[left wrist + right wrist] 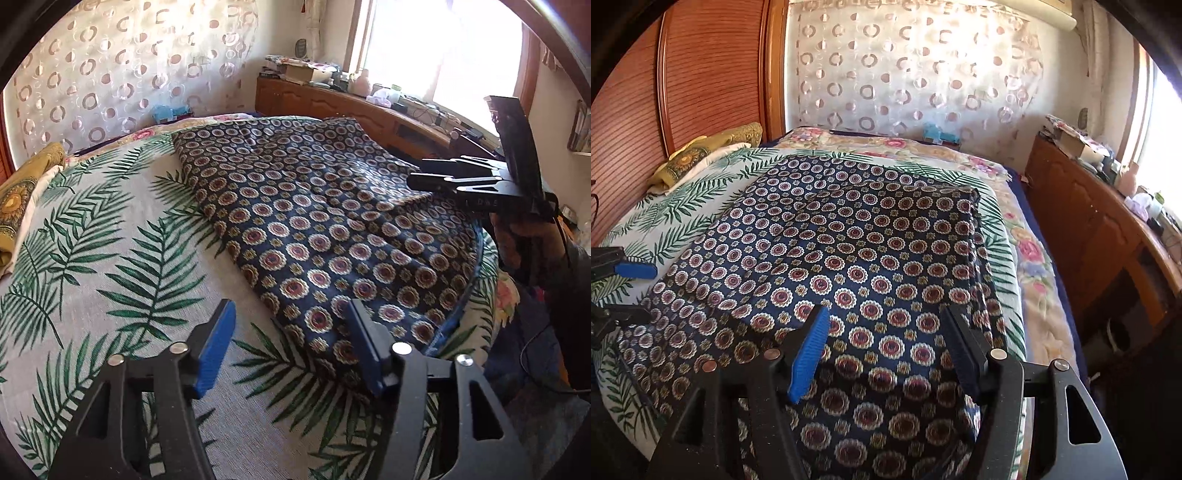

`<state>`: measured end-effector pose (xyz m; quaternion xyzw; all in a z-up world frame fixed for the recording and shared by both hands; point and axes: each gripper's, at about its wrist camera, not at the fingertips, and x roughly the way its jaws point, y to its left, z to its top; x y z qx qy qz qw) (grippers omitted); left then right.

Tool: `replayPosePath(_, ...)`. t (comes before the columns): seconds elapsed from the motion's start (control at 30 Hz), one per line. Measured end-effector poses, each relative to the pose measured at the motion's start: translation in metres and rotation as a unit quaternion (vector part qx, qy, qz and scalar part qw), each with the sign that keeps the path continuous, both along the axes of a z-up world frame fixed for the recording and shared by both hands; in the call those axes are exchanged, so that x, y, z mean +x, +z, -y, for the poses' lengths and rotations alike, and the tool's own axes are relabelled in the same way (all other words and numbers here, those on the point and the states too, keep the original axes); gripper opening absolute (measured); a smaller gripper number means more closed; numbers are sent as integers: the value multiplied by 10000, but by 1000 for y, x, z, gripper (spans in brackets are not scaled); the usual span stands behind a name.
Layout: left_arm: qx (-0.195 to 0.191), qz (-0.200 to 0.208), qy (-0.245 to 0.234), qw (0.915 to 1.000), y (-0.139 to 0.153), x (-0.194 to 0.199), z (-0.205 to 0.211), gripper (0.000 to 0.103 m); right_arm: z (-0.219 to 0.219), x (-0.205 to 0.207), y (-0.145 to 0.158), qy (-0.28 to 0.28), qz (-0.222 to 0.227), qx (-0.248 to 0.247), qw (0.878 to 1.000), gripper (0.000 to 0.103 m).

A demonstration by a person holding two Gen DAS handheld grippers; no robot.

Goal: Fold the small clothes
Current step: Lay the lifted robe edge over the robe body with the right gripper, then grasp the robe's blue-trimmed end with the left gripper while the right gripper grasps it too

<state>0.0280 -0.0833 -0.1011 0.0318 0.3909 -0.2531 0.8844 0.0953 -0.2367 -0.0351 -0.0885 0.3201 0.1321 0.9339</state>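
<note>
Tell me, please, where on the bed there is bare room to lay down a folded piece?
The palm-leaf sheet lies bare between the patterned garment and the yellow pillow. The wooden sideboard under the window is crowded.

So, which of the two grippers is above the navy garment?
The right gripper: navy garment lies beneath it. The left gripper hangs mostly over the leaf-print sheet.

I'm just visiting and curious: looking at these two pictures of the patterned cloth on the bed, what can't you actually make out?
- Patterned garment: its near edge is hidden behind the right gripper in the right wrist view, so what kind of garment it is stays unclear.
- Items on the wooden cabinet: too small and washed out by window glare in the left wrist view.
- The left gripper hides part of the leaf-print sheet.
</note>
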Motion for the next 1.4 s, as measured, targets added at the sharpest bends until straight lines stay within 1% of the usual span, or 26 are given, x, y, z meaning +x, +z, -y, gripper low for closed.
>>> replayPosePath(0.07,-25,-14,-41,10000,1,-4,0,49,2,-13,1,24,-46,105,9999,65)
replayPosePath(0.17,-96,-84,-98,9999,1,-8,0,46,1,-23,-1,55,-127,159,9998,65)
replayPosePath(0.3,-162,-144,-224,9995,1,-16,1,38,0,-40,-4,36,-192,203,9996,65)
replayPosePath(0.53,-257,-277,-430,9984,1,-22,6,37,-1,-49,0,118,-214,329,9992,65)
replayPosePath(0.57,-243,-303,-455,9982,1,-22,6,35,-2,-51,1,142,-217,335,9991,65)
replayPosePath(0.6,-235,-346,-498,9979,2,-21,7,21,-2,-54,1,157,-227,348,9990,65)
replayPosePath(0.63,-246,-399,-530,9975,2,-20,8,14,-3,-56,1,182,-235,371,9989,65)
replayPosePath(0.67,-222,-398,-506,9977,2,-20,9,8,-4,-56,2,200,-234,391,9988,65)
replayPosePath(0.73,-228,-348,-524,9978,6,-18,11,4,-6,-57,1,239,-246,416,9985,66)
replayPosePath(0.83,-483,-182,-432,9977,20,-10,8,4,-14,-59,0,428,-275,448,9977,66)
replayPosePath(0.9,-582,-31,-333,9977,30,-1,7,3,-18,-62,2,513,-308,476,9971,66)
replayPosePath(1.03,-847,145,-210,9961,50,19,7,3,-21,-70,9,609,-219,559,9963,66)
replayPosePath(1.13,-789,284,-124,9964,60,29,12,3,-20,-77,16,648,-103,561,9963,66)
replayPosePath(1.23,-701,338,5,9970,62,39,15,3,-20,-85,20,696,-23,541,9961,66)
replayPosePath(1.3,-689,347,64,9970,61,45,13,3,-21,-88,18,730,-26,546,9958,66)
replayPosePath(1.4,-692,351,94,9969,62,48,13,3,-22,-89,12,758,-59,427,9962,66)
